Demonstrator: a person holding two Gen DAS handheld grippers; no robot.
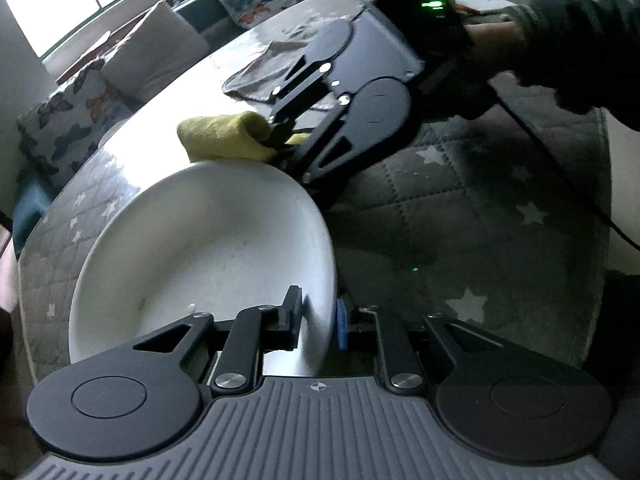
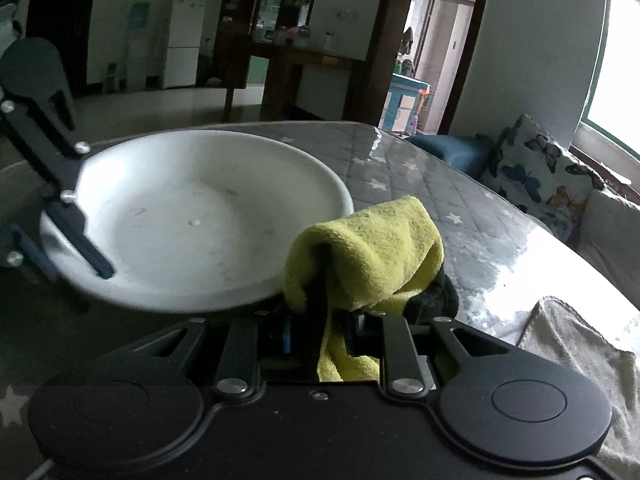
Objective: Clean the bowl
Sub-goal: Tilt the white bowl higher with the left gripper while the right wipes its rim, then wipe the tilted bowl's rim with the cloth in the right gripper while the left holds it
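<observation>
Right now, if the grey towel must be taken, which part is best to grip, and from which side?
Probably the raised fold along its near edge, approached from above: the grey towel lies crumpled and flat on the table, beyond the right tool, so only a ridge offers a pinch.

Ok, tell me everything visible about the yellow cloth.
The cloth is yellow-green, fuzzy like microfibre, folded into a soft bundle. The right gripper is shut on it, one end drooping below the fingers. It sits at the white bowl's rim, seemingly touching the outside edge, above the quilted table.
</observation>
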